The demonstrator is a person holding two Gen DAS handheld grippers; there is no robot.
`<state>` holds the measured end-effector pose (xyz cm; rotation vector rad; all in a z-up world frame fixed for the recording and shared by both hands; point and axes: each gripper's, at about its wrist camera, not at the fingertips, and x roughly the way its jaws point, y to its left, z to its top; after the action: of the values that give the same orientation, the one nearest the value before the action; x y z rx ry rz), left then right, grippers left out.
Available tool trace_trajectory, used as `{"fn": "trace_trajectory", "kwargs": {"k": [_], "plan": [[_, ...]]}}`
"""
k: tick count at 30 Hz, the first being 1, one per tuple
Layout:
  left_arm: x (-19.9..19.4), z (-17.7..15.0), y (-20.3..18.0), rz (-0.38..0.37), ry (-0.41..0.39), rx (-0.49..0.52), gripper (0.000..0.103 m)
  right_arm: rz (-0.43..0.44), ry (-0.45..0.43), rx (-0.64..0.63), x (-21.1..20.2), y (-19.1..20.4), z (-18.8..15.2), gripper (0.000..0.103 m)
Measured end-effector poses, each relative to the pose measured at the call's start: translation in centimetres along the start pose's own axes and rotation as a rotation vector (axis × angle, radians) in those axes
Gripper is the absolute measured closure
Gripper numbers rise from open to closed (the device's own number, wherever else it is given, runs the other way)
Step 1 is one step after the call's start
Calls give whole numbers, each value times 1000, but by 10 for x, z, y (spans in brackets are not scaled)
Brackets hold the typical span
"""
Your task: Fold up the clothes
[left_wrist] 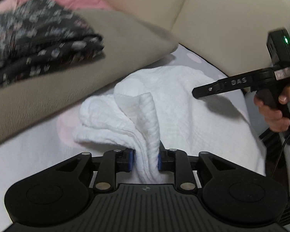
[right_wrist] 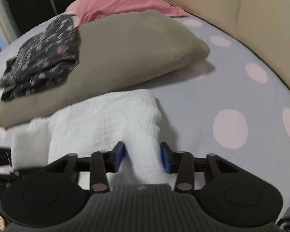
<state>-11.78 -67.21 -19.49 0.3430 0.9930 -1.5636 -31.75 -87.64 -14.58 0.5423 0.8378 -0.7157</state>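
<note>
Left wrist view
- Left gripper (left_wrist: pixel 146 159): a bunched ridge of the white cloth (left_wrist: pixel 164 104) runs up between the blue pads; the right pad touches it, the left pad shows a sliver of gap, so whether the grip is clamped or slackening I cannot tell.
- Cloth, place: on the bed (left_wrist: pixel 29 154), just beside the folded olive blanket (left_wrist: pixel 98 61), which carries a dark floral garment (left_wrist: pixel 38 44).
- Cloth, long axis: from this gripper across toward the right gripper (left_wrist: pixel 195 93), which points in over the far end from the cream headboard (left_wrist: pixel 222 19) side.

Right wrist view
- Right gripper (right_wrist: pixel 143 159): released; pads stand clear on both sides of a white fold.
- Cloth (right_wrist: pixel 98 119), place: against the near edge of the olive blanket (right_wrist: pixel 125 58), on the spotted sheet (right_wrist: pixel 222 89).
- Cloth, pointing: stretches leftward from this gripper, along the blanket's edge.
- Nearer hand: each sits at its own end; I judge the fold is being laid down.
</note>
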Motion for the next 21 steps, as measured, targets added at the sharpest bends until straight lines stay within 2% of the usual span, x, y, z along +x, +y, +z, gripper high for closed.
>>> {"fn": "trace_trajectory", "kwargs": {"k": [2, 4, 6, 9, 13, 16, 18, 20, 21], "plan": [[-7, 2, 15, -48, 10, -99, 61, 51, 8, 105, -2, -13, 9, 38], [-13, 4, 32, -100, 1, -183, 60, 107, 0, 220, -2, -25, 17, 34], [-14, 9, 45, -135, 4, -247, 57, 126, 0, 295, 0, -32, 25, 31], [-3, 19, 57, -142, 33, -307, 56, 93, 36, 316, 15, -31, 35, 31], [11, 26, 61, -106, 35, -289, 57, 87, 73, 360, 45, -27, 45, 31], [16, 28, 63, -97, 25, -288, 59, 65, 86, 369, 63, -23, 50, 40], [18, 30, 63, -94, 15, -280, 65, 58, 93, 369, 70, -20, 54, 61], [18, 31, 60, -89, 9, -255, 83, 54, 82, 346, 69, -15, 57, 72], [15, 32, 58, -90, -4, -240, 86, 55, 69, 324, 66, -12, 59, 78]]}}
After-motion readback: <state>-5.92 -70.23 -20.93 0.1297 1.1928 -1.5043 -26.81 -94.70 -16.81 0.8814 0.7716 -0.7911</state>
